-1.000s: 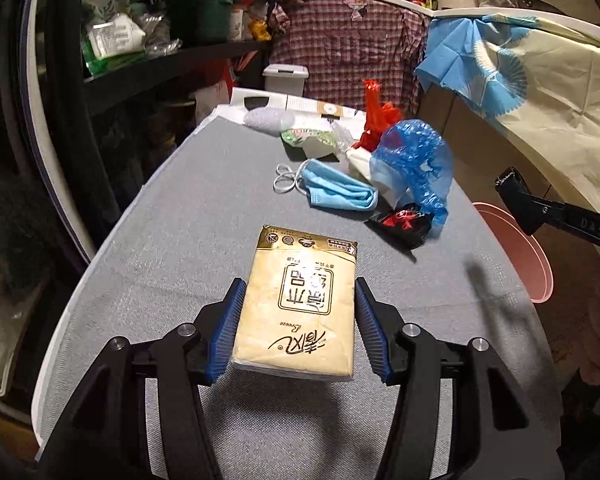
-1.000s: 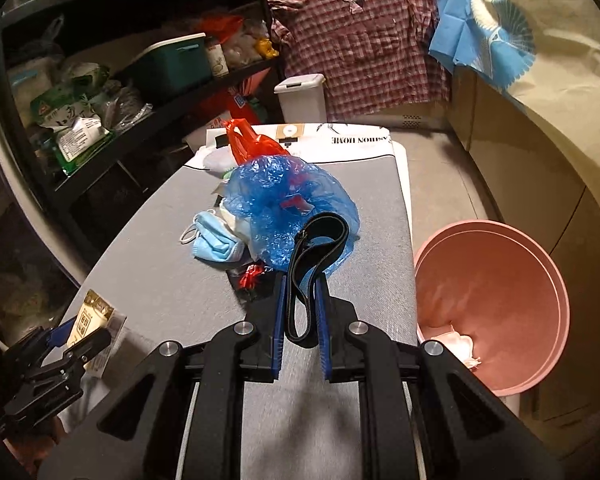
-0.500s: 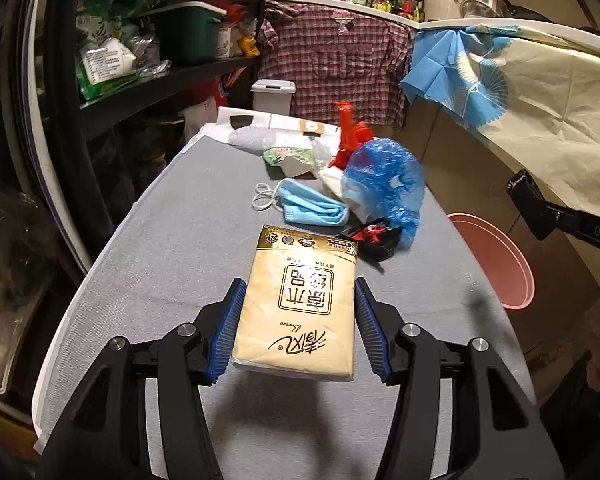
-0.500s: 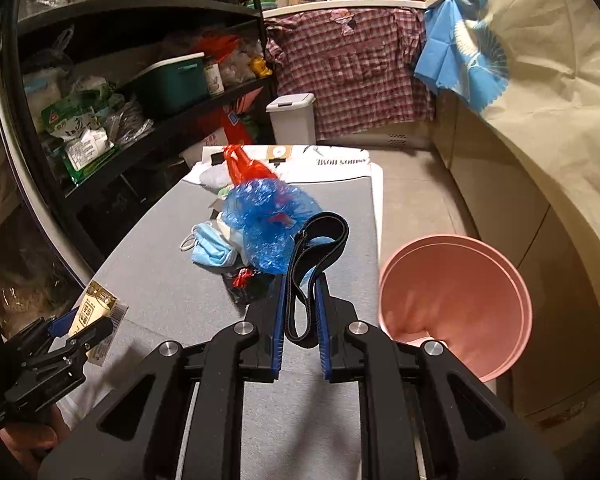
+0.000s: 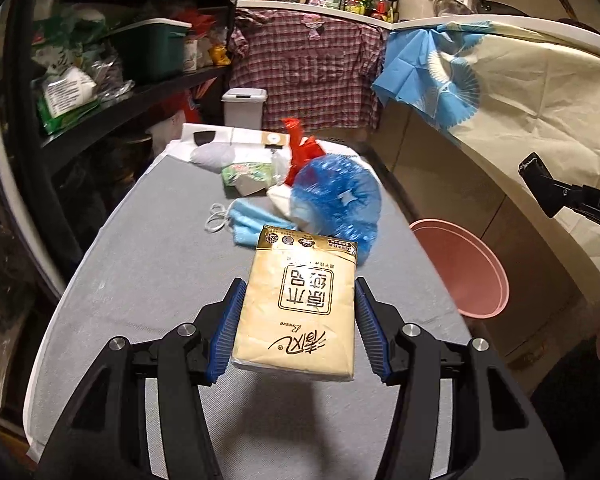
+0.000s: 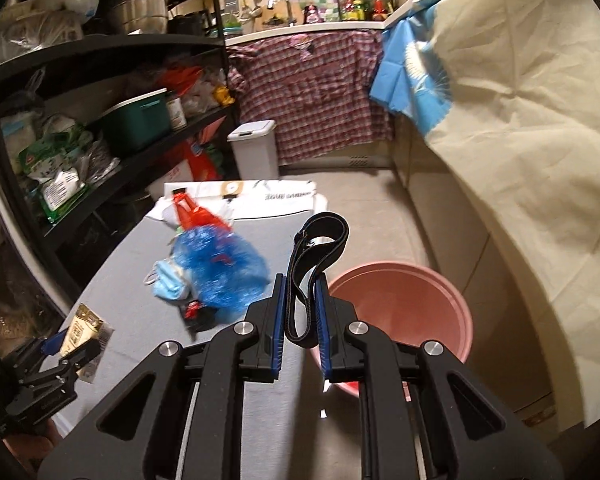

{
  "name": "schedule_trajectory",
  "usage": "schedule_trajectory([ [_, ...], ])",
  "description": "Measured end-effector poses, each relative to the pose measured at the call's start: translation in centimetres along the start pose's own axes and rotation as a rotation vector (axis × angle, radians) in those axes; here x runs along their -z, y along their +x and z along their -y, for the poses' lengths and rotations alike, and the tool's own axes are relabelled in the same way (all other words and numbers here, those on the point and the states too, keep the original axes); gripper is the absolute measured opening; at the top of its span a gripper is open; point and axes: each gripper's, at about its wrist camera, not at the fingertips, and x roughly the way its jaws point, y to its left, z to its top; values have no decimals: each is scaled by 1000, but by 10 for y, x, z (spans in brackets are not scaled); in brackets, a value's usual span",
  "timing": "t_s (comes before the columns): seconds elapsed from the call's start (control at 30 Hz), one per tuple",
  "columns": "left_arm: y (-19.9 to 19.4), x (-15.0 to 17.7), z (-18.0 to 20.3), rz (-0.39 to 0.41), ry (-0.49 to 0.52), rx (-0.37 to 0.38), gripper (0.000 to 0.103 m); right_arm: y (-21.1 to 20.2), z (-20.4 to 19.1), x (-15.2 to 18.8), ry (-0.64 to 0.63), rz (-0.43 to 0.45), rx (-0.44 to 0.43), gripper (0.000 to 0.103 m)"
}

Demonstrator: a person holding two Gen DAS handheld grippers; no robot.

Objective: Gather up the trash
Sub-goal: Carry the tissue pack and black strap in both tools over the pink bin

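Observation:
My left gripper [image 5: 296,292] is shut on a beige tissue pack [image 5: 298,300] and holds it above the grey table [image 5: 140,260]. It also shows at the lower left of the right wrist view [image 6: 82,330]. My right gripper [image 6: 300,294] is shut on a black strap loop [image 6: 314,256], raised near the table's right edge, beside the pink bin [image 6: 404,304]. The bin stands on the floor right of the table and also shows in the left wrist view [image 5: 460,264]. A blue plastic bag [image 5: 336,200], a blue face mask [image 5: 248,222] and a red bag [image 5: 300,148] lie mid-table.
A black shelf rack [image 5: 100,92] with packets runs along the left. A small white lidded bin [image 5: 244,110] stands past the table's far end. A cream cloth [image 6: 520,120] covers the counter on the right. A white paper bag [image 6: 268,196] lies at the far end.
Both grippers have risen and pulled back. The right gripper with the strap has swung right, toward the pink bin. The tissue pack now hides the dark red wrapper in the left view.

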Motion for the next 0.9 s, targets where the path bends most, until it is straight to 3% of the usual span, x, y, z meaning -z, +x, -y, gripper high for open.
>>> schedule_trajectory([
  [0.3,13,-25,28,6,43,34,53,13,40,-4,-10,2,99,15],
  [0.9,70,-62,107,-10,144,190,53,64,86,1,138,-35,159,15],
])
